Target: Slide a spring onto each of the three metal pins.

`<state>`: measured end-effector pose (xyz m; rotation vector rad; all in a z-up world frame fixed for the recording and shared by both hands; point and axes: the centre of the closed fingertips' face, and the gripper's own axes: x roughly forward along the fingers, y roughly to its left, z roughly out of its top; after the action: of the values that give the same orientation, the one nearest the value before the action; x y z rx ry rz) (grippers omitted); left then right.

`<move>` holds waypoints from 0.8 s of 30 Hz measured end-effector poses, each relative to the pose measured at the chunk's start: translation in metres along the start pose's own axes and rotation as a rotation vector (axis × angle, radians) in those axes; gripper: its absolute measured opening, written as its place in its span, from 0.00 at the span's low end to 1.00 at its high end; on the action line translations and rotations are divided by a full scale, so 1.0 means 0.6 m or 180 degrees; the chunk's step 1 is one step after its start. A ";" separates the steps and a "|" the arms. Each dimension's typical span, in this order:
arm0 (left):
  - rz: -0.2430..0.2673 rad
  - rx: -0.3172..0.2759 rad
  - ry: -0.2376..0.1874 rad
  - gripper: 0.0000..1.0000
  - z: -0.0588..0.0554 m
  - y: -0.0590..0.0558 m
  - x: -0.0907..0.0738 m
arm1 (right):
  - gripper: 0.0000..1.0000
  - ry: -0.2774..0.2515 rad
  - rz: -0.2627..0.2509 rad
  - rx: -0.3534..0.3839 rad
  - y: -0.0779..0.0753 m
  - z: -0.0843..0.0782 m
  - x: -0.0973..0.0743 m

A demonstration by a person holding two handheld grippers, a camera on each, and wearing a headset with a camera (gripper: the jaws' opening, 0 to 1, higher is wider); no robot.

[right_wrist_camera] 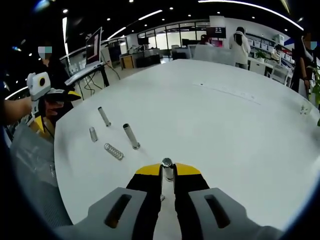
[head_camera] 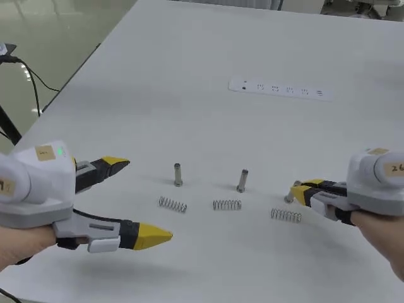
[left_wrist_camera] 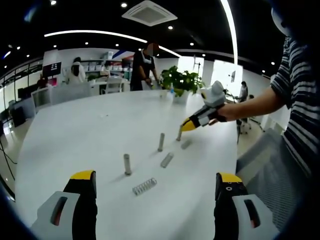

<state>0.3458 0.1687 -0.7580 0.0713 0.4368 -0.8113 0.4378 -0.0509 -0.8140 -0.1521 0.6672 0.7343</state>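
Now three springs (head_camera: 172, 204), three pins (head_camera: 177, 175) — left hand-held gripper (head_camera: 146, 199) agape, right hand-held gripper (right_wrist_camera: 168, 170) pinching one.

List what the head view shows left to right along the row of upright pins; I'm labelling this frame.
left tool → left pin → middle pin → right pin → right tool, shut on that pin.

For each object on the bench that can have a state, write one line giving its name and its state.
left pin, standing, no spring
middle pin, standing, no spring
right pin, standing, no spring, gripped
left spring, lying loose
middle spring, lying loose
right spring, lying loose
left hand-held gripper, open, empty
right hand-held gripper, shut on right pin
power strip, nothing plugged in
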 end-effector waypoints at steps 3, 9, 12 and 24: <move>-0.0002 -0.0002 -0.0005 0.96 0.001 0.000 0.000 | 0.07 0.0003 0.0010 0.0000 0.001 -0.001 0.000; -0.0001 -0.0002 -0.0008 0.96 0.001 0.000 0.000 | 0.10 -0.0006 0.0018 0.0013 0.003 0.003 0.000; -0.0003 -0.0001 -0.0010 0.96 0.002 0.000 -0.001 | 0.12 -0.0016 0.0012 0.0024 0.004 0.005 -0.001; -0.0009 0.0007 -0.0025 0.96 0.004 -0.003 -0.002 | 0.13 -0.0085 -0.0010 0.0063 -0.003 0.009 -0.019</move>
<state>0.3448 0.1677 -0.7551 0.0697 0.4286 -0.8146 0.4353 -0.0568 -0.8031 -0.1250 0.6484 0.7254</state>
